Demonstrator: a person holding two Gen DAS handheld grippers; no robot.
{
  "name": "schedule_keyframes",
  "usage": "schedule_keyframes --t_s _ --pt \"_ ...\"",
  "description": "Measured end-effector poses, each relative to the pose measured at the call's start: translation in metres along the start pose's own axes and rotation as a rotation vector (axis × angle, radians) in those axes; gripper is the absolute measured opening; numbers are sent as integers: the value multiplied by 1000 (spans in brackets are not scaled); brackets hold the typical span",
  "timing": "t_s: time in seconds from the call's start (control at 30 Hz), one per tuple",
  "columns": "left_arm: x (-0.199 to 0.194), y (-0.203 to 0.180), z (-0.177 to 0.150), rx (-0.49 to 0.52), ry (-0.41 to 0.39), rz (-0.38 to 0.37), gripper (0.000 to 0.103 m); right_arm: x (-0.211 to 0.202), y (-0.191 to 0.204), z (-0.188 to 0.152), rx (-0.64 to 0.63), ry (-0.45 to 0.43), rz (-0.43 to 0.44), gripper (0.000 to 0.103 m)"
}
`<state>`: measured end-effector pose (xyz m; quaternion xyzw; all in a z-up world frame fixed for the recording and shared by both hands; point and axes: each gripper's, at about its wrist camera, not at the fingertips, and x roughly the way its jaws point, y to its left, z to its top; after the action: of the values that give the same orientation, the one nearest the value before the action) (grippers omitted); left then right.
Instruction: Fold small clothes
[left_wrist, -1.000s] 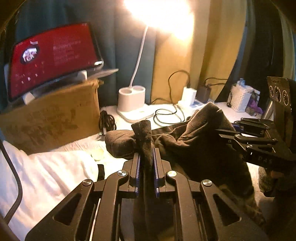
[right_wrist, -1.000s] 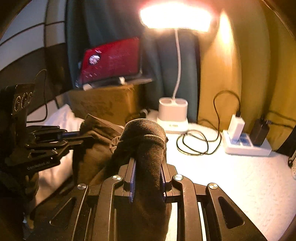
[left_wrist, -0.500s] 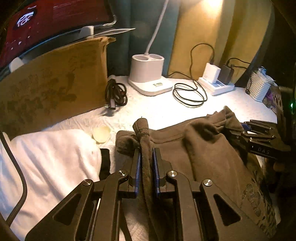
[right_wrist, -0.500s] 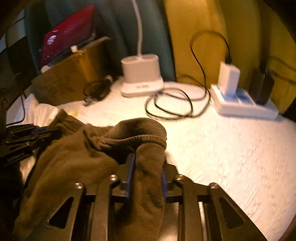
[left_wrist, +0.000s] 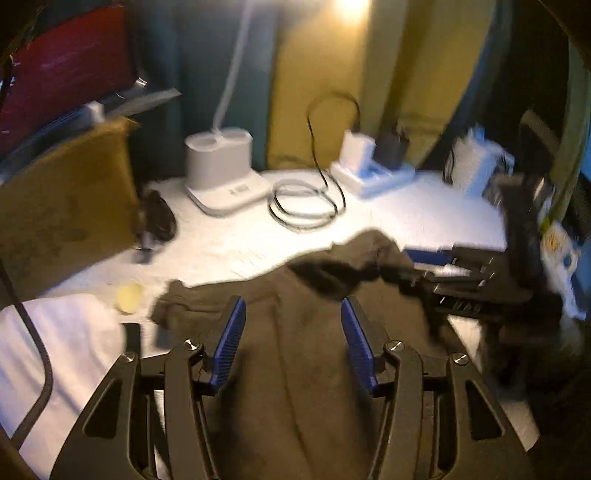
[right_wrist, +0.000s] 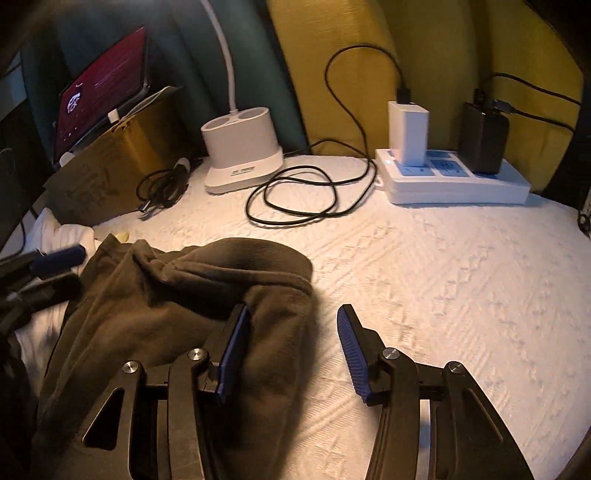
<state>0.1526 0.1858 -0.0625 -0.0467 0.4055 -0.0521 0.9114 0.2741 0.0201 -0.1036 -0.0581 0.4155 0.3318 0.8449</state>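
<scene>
My left gripper (left_wrist: 291, 339) has just been opening; jaws now stand apart, blue pads clear of the cloth. The brown garment (left_wrist: 295, 369) lies flat under and between them, not pinched, spreading ahead toward a bunched dark fold. My right gripper (right_wrist: 291, 347) has also just been opening; jaws apart. Its left pad sits against the garment's (right_wrist: 177, 314) right edge, cloth lies partly between the jaws, nothing squeezed; right pad over the bare white bedspread (right_wrist: 443, 295).

From the left view the right gripper (left_wrist: 436, 266) shows ahead-right, blurred, at the garment's far corner. From the right view the left gripper (right_wrist: 55, 266) shows at far left beside the garment.

Containers: a cardboard box (right_wrist: 110, 173) ahead-left with a red-screen tablet (right_wrist: 99, 96) resting on top; print on the box unreadable. White lamp base (right_wrist: 240, 147) ahead has two empty wells; small label on its front too small to read. Power strip (right_wrist: 454, 181) ahead-right holds a white charger (right_wrist: 406, 136) and a black adapter (right_wrist: 484, 140). Coiled black cable (right_wrist: 295, 199) between base and strip. White mesh basket (left_wrist: 476, 162) far right in left view, contents blurred. Tablet text unreadable.
</scene>
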Motion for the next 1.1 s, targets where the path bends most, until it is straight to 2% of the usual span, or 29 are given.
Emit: schedule_keyframes --t_s 0.1,0.23,0.4,0.6,0.83,1.1 --pt "24 8 -3 -22 65 33 54 -2 -4 -2 6 2 -4 51" --pt "35 22 -7 -68 85 39 56 -1 -4 -1 3 11 -14 57" --pt "35 24 -13 -67 68 47 56 1 -7 -2 9 25 -23 66" --pt "33 31 -13 -81 42 141 56 2 -6 -4 -6 30 -29 68" --pt "28 33 -11 -88 33 161 56 -4 -8 -6 0 28 -49 72" --pt "-5 36 -17 -147 -10 164 56 -13 -6 -12 0 29 -105 72"
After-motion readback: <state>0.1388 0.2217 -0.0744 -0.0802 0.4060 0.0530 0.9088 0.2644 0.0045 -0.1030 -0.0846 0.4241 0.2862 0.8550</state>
